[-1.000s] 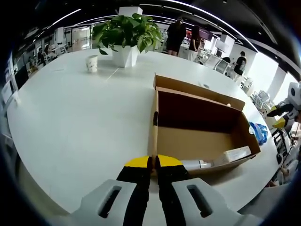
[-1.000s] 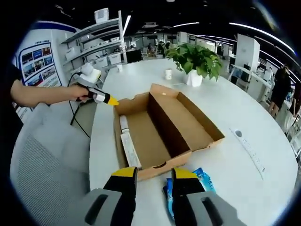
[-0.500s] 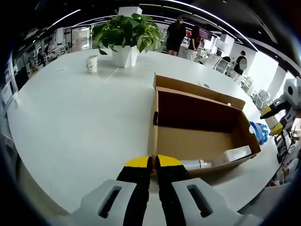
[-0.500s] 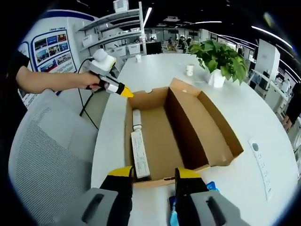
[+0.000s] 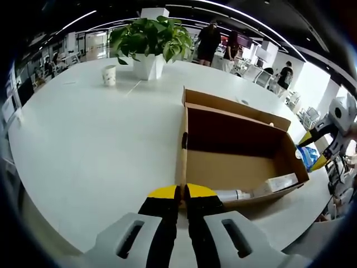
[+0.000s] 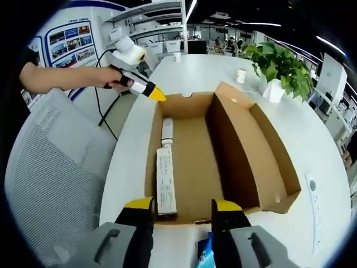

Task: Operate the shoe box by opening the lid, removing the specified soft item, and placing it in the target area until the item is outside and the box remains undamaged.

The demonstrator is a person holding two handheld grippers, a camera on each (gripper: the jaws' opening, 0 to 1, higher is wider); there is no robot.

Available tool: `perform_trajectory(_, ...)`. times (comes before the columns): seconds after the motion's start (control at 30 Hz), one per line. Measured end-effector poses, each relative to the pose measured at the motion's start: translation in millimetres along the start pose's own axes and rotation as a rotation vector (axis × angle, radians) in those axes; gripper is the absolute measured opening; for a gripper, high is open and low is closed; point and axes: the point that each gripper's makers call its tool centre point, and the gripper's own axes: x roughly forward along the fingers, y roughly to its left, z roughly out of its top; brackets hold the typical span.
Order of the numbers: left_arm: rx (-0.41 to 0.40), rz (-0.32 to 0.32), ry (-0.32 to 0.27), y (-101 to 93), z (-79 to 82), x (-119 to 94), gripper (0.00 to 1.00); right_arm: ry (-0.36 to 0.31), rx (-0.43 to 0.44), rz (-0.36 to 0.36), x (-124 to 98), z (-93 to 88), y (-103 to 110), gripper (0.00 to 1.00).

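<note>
Change, right tongs (image 6: pixel 183 207): risen and swung over the box (image 6: pixel 223 162) since a second ago; interior now seen almost straight down, near wall just beyond the yellow tips.
Change, left tongs (image 5: pixel 182 192): unmoved; same framing of box and table (image 5: pixel 83 145).
Change, far side: right tongs (image 5: pixel 319 152) in the left gripper view drawn closer to the box's far end than before.
Right tongs state: jaws apart, a moderate gap, nothing between them.
Left tongs state: jaws pressed together, tips at the box's near corner edge; possibly pinching the cardboard, contact hard to confirm.
Tube (image 6: pixel 165 178): lying flat on the box floor, along the wall ahead-left of the right tongs, cap end farthest away; still inside.
Blue packet (image 6: pixel 205 257): on the table between and just below the right jaws, outside the box.
Right gripper view adds: left tongs (image 6: pixel 149 92) at the far corner, held by a hand (image 6: pixel 114 77); grey mesh chair (image 6: pixel 50 184) off left.
Left gripper view adds: plant (image 5: pixel 149 39) and cup (image 5: pixel 109 75) far ahead-left; tube (image 5: pixel 254 190) ahead-right in the near corner.
</note>
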Motion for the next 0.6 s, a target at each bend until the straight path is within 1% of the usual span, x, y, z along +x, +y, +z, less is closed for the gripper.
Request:
perform_trajectory(0.1,0.000,0.001,0.000,-0.5,-0.2,0,0.02,0.008,-0.002,0.003,6,-2.1,-3,0.40)
perform_trajectory(0.23,-0.001,0.001,-0.001,-0.3,-0.3,0,0.02,0.010,0.009,0.026,14,-2.5,0,0.42)
perform_trajectory(0.37,-0.004,0.000,-0.002,-1.0,-0.7,-1,0.02,-0.001,0.024,0.040,20,1.0,2,0.42)
perform_trajectory(0.47,-0.008,-0.002,-0.003,-1.4,-1.0,-2,0.02,0.010,0.030,0.053,27,-1.3,4,0.42)
perform_trajectory(0.57,-0.008,-0.002,-0.004,-1.5,-1.3,-2,0.02,0.002,0.076,0.087,34,-1.4,9,0.42)
perform_trajectory(0.6,-0.009,-0.003,-0.004,-1.6,-1.4,-2,0.02,0.006,0.077,0.089,36,-2.3,10,0.42)
